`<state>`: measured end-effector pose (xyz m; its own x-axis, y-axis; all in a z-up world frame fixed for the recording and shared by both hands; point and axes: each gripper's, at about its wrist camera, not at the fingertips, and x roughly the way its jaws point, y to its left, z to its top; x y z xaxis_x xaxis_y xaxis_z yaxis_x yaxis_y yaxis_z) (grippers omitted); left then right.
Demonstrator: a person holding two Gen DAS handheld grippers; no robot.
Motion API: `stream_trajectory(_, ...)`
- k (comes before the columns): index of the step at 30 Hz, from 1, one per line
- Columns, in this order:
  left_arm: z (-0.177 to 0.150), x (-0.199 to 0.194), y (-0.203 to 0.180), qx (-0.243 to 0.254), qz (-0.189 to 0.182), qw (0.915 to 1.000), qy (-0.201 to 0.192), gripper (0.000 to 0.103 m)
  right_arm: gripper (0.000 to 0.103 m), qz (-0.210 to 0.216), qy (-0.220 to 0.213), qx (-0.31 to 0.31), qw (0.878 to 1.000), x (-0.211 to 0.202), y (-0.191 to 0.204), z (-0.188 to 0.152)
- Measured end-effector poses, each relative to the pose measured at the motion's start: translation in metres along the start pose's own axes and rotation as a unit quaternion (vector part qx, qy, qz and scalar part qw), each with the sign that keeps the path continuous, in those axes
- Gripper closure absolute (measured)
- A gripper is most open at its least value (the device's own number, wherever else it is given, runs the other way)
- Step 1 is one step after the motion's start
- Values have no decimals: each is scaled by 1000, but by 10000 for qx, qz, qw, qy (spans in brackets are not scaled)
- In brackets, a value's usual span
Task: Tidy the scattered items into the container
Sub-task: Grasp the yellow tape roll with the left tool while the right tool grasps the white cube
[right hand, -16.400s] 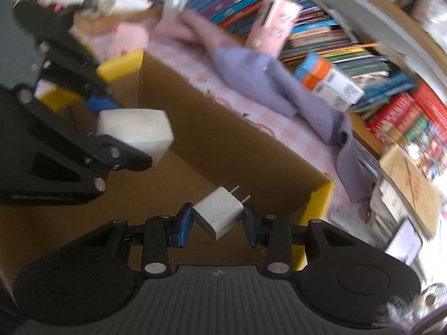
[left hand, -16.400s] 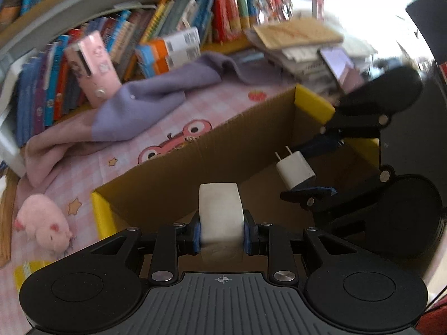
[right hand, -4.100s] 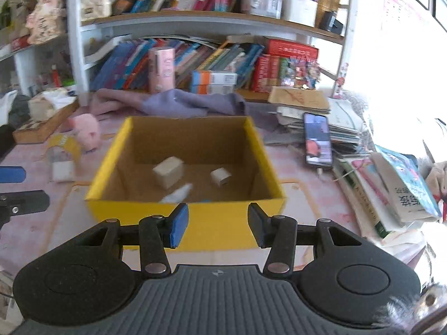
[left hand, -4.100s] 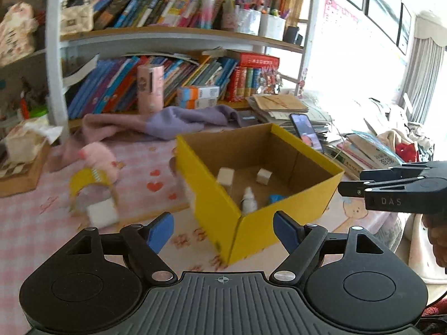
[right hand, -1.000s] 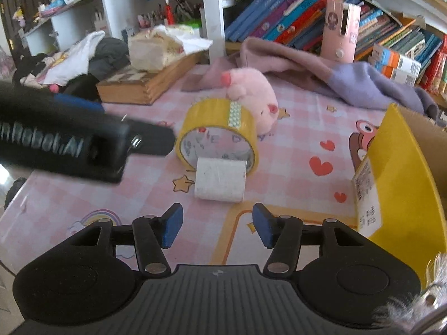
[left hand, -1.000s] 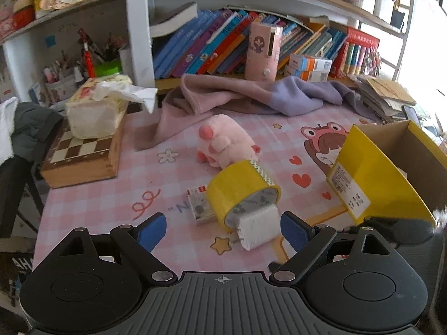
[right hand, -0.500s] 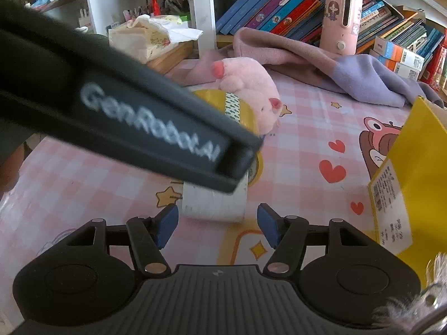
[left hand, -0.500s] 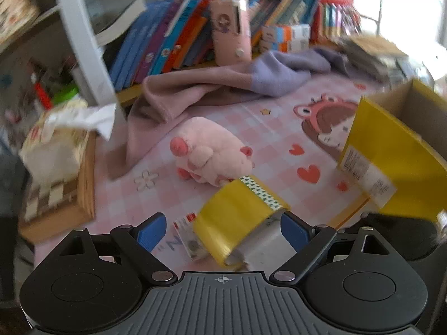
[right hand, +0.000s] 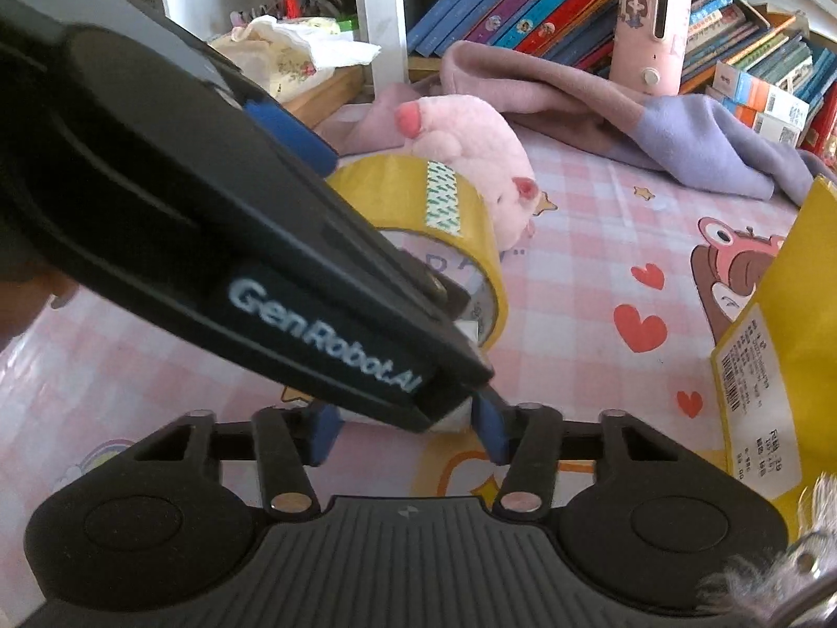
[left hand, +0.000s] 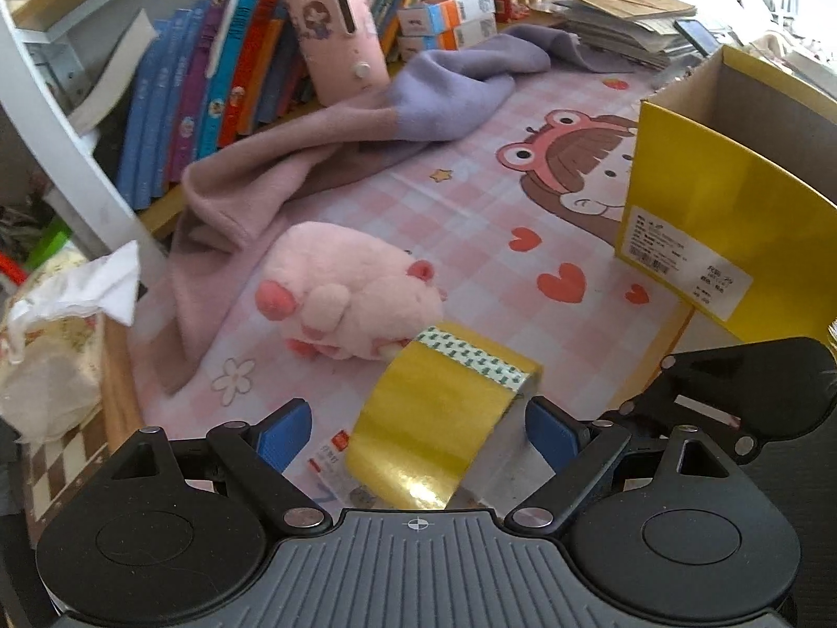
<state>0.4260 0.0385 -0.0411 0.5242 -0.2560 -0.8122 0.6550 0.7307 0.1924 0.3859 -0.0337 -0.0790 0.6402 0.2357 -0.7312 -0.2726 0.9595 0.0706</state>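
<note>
A yellow tape roll (left hand: 439, 429) lies on the pink checked mat between the spread blue pads of my left gripper (left hand: 413, 434), which is open around it. The roll also shows in the right wrist view (right hand: 444, 220). A pink plush pig (left hand: 345, 293) lies just behind the roll. A small white block (right hand: 455, 418) sits between the pads of my right gripper (right hand: 408, 432), mostly hidden by the left gripper's arm; the jaws look open. The yellow cardboard box (left hand: 722, 230) stands to the right.
A pink and purple cloth (left hand: 366, 125) lies along the bookshelf (left hand: 235, 63). A pink case (left hand: 340, 31) stands against the books. A small card (left hand: 335, 450) lies by the roll. A tissue box on a wooden board (left hand: 52, 356) is at the left.
Both grippers have moved in closer. The tape roll now lies between my left pads, and the white block lies between my right pads. The left arm crosses more of the right view.
</note>
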Motion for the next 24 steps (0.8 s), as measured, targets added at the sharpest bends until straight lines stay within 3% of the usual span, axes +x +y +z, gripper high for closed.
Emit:
stream_trajectory(6,3,0,-3,-65,-224,9997,-27,12,55,197,180,-61,9996,-14,-9,-4)
stream_trajectory(14,0,0,0,-47,-312,9995,89,15,56,21,215,-276,9994,-43,-22,-10)
stream_trajectory(24,-20,-15,-5,-482,-384,9977,297,22,56,-139,300,162,9993,-68,-43,-17)
